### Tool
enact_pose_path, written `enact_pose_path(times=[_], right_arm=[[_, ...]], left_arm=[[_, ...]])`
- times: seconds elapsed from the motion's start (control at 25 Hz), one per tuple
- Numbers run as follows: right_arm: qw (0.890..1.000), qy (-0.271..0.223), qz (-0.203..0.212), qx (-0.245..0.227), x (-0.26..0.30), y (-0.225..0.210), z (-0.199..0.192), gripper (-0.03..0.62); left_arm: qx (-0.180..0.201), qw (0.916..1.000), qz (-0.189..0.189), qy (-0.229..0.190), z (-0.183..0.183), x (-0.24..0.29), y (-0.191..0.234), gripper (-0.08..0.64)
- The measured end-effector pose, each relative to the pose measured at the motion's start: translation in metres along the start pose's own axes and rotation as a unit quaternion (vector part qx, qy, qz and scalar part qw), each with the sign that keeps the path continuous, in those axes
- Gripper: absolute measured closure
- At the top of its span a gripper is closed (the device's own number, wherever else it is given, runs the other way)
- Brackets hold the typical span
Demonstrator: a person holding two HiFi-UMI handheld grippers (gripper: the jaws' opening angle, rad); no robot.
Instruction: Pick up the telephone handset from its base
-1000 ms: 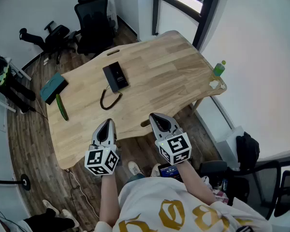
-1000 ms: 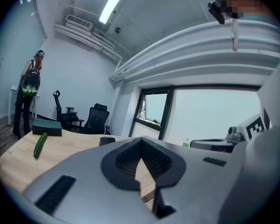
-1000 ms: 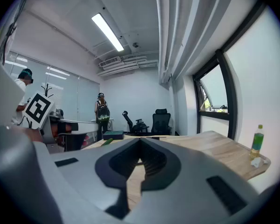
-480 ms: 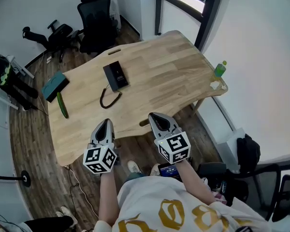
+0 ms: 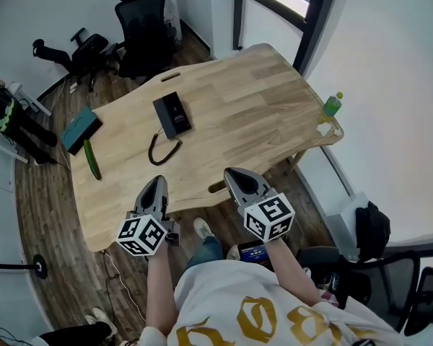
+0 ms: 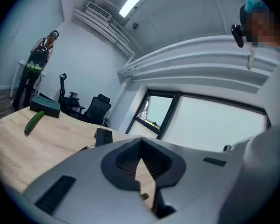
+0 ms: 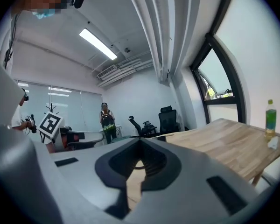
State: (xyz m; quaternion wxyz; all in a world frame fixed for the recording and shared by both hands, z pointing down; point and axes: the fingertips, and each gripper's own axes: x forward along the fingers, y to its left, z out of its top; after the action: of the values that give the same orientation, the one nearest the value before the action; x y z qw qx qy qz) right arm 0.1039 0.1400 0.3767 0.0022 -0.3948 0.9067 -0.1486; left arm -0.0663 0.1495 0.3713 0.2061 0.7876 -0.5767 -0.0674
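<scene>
Black telephone (image 5: 172, 114) lies flat on the wooden table (image 5: 252, 107), left of the middle and toward the far side. At this size the handset cannot be told apart from its base. Its dark cord (image 5: 162, 148) loops from the near end toward the person. Left of it, near the table's left edge, lie a cucumber (image 5: 92, 158) and, just beyond, a teal box (image 5: 80, 129). A green bottle (image 5: 333, 104) stands at the far right corner. Left gripper (image 5: 156, 183) and right gripper (image 5: 234, 173) are side by side at the table's near edge, well apart from the telephone and pointing across the tabletop. Each has its jaws pressed together with nothing between them. Black office chairs (image 5: 141, 27) stand on the floor beyond the table.
</scene>
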Motion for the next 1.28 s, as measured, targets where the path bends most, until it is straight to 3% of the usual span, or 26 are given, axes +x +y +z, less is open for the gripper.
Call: enact_pose_path(times=[0.2,0.4,0.52,0.96,1.28], right_arm=[[1.0,0.018,-0.011,-0.009,0.029,-0.021,-0.002,0.588],[0.997,0.053,-0.024,-0.057,0.084,-0.045,-0.002,0.588],[0.996,0.064,-0.026,-0.064,0.117,-0.056,0.002,0.588],[0.996,0.071,-0.056,-0.014,0.199,-0.092,0.006,0.588],[0.995,0.079,-0.066,-0.004,0.213,-0.097,0.003,0.588]], left_arm=[[0.024,0.9996,0.014,0.0,0.004,0.032,0.022,0.557],[0.0,0.9999,0.011,0.001,0.016,0.086,0.055,0.557],[-0.013,0.9998,0.017,-0.001,0.03,0.118,0.081,0.557],[-0.005,0.9992,0.02,0.035,0.038,0.182,0.147,0.557],[-0.005,0.998,0.019,0.06,0.031,0.199,0.158,0.557]])
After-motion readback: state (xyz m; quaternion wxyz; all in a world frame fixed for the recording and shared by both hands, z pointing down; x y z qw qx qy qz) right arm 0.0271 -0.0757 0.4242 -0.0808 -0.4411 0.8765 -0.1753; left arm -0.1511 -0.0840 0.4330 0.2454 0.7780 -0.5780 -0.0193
